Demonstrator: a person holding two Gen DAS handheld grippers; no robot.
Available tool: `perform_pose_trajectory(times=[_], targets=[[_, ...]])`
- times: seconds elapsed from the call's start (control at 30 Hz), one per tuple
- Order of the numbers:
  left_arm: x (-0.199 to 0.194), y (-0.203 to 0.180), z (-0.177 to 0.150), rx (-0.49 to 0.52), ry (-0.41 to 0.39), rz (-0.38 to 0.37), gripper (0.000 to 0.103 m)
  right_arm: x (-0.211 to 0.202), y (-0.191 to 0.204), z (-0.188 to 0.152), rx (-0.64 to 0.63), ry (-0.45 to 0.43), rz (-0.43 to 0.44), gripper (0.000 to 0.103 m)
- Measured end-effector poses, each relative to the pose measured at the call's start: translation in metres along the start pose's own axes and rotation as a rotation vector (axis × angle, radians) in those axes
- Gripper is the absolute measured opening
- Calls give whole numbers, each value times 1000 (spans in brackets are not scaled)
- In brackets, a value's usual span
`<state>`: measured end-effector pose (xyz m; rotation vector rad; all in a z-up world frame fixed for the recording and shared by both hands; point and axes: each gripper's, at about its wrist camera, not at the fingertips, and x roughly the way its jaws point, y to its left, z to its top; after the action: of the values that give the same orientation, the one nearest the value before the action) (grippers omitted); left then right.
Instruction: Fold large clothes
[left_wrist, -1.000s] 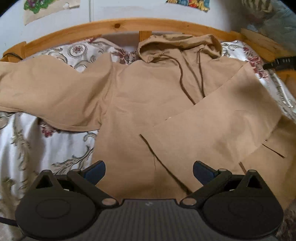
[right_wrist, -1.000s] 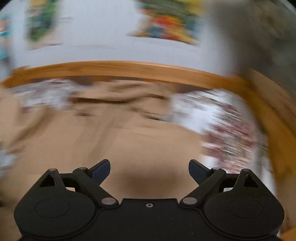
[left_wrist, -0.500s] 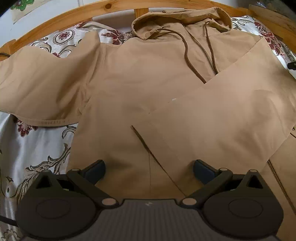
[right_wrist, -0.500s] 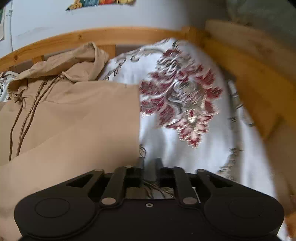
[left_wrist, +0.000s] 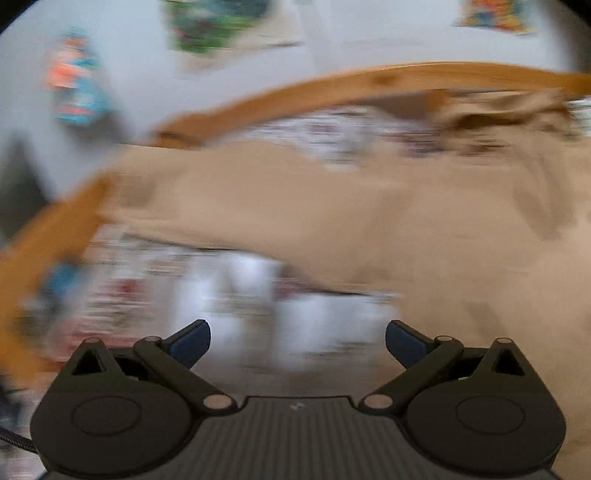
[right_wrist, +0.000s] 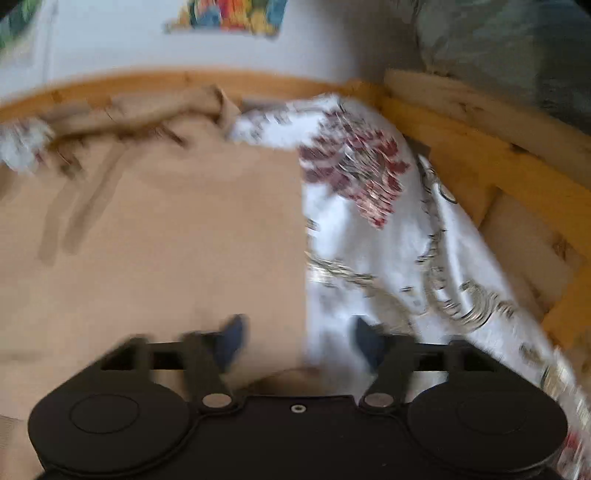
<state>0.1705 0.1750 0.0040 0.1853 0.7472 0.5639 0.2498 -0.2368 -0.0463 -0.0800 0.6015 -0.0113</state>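
Hoodie (right_wrist: 155, 229) lies spread across the bed sheet (right_wrist: 369, 236); right gripper (right_wrist: 297, 338) is opening astride its edge, left gripper (left_wrist: 297, 338) gapes empty, seemingly nearing the sleeve (left_wrist: 258, 206): pinch the cuff squarely

Blurred tan hoodie (left_wrist: 332, 206) beyond wide-apart left gripper (left_wrist: 297, 341) fingers
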Motion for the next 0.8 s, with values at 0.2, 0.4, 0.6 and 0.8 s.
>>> perform_pose_trajectory(times=[0.2, 0.4, 0.6, 0.8], targets=[[45, 80, 24, -340, 175, 51, 102, -69, 47, -64, 156, -131, 128, 102], [86, 152, 51, -809, 117, -65, 99, -56, 72, -72, 95, -105, 245, 102], [121, 172, 75, -862, 112, 56, 95, -28, 68, -82, 109, -61, 271, 102], [136, 170, 77, -913, 72, 95, 73, -20, 65, -92, 130, -31, 290, 102]])
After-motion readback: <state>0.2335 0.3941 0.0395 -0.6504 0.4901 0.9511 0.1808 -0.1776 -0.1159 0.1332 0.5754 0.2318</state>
